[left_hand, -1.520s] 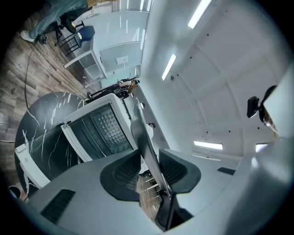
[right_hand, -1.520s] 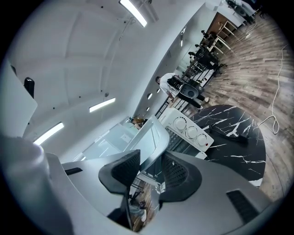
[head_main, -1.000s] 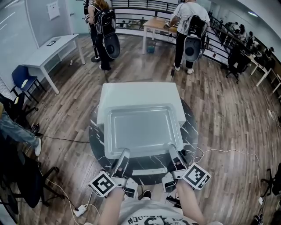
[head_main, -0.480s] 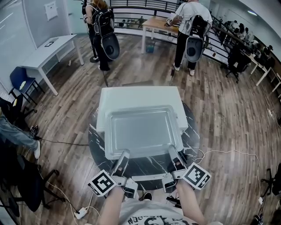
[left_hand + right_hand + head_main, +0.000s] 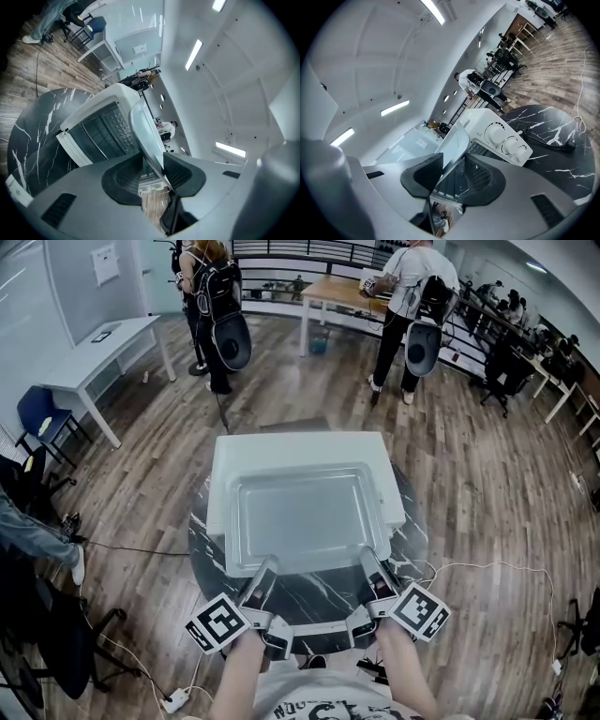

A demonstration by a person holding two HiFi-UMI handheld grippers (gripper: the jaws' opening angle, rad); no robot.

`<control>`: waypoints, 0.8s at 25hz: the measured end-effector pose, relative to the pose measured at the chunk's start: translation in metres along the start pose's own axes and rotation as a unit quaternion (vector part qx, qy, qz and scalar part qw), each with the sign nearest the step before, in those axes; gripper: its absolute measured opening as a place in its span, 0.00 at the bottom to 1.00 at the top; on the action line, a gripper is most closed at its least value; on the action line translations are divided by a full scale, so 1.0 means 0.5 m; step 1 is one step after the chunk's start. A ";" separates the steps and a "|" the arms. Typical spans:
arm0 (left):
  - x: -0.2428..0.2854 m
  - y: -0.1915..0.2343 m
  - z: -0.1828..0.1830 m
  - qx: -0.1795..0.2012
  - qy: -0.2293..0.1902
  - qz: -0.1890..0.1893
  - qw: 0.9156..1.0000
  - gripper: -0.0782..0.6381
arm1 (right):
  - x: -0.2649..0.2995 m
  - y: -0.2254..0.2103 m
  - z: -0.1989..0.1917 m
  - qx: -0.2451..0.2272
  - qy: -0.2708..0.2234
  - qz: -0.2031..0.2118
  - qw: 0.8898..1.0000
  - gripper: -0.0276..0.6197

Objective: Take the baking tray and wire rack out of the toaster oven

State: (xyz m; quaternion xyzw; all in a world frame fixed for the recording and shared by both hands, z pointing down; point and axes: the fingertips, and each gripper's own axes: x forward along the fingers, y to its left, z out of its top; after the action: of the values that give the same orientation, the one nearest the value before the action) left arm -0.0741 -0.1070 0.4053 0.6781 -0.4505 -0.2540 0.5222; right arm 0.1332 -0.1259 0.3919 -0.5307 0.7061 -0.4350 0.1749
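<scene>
The left hand-held gripper (image 5: 265, 568) and the right hand-held gripper (image 5: 367, 559) are each clamped on the near rim of the tray (image 5: 300, 517), one at each near corner. In the left gripper view, the left hand-held gripper (image 5: 152, 171) has its pads closed on the thin metal edge of the tray (image 5: 145, 131), which runs away from the jaws. The right hand-held gripper (image 5: 452, 176) bites the tray (image 5: 457, 140) the same way.

The tray hangs level ahead of both grippers, its far part over the oven (image 5: 300, 451). The oven (image 5: 108, 101) stands just beyond the jaws on the round black marbled surface (image 5: 202, 521), with its door (image 5: 75, 145) open below the tray. Thin bars show inside the oven; I cannot tell whether they are the rack. To the right of the right jaws are the oven's knobs (image 5: 506, 140).
</scene>
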 end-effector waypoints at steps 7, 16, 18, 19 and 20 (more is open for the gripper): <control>0.033 0.009 0.030 -0.001 0.012 0.010 1.000 0.30 | 0.040 0.002 0.008 0.000 -0.003 -0.007 1.000 0.24; 0.067 0.012 0.058 -0.001 0.019 0.006 1.000 0.30 | 0.080 0.006 0.021 0.003 -0.005 -0.020 1.000 0.24; 0.073 0.015 0.066 -0.004 0.020 0.003 1.000 0.30 | 0.088 0.008 0.021 0.005 -0.006 -0.022 1.000 0.24; 0.075 0.016 0.069 -0.007 0.020 0.002 1.000 0.30 | 0.092 0.009 0.020 0.006 -0.006 -0.022 1.000 0.24; 0.076 0.017 0.072 -0.010 0.020 0.000 1.000 0.30 | 0.094 0.010 0.020 0.006 -0.007 -0.022 1.000 0.24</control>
State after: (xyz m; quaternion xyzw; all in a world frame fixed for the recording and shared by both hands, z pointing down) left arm -0.0886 -0.1578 0.4064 0.6776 -0.4375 -0.2450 0.5379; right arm 0.1195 -0.1723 0.3923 -0.5481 0.6901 -0.4395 0.1735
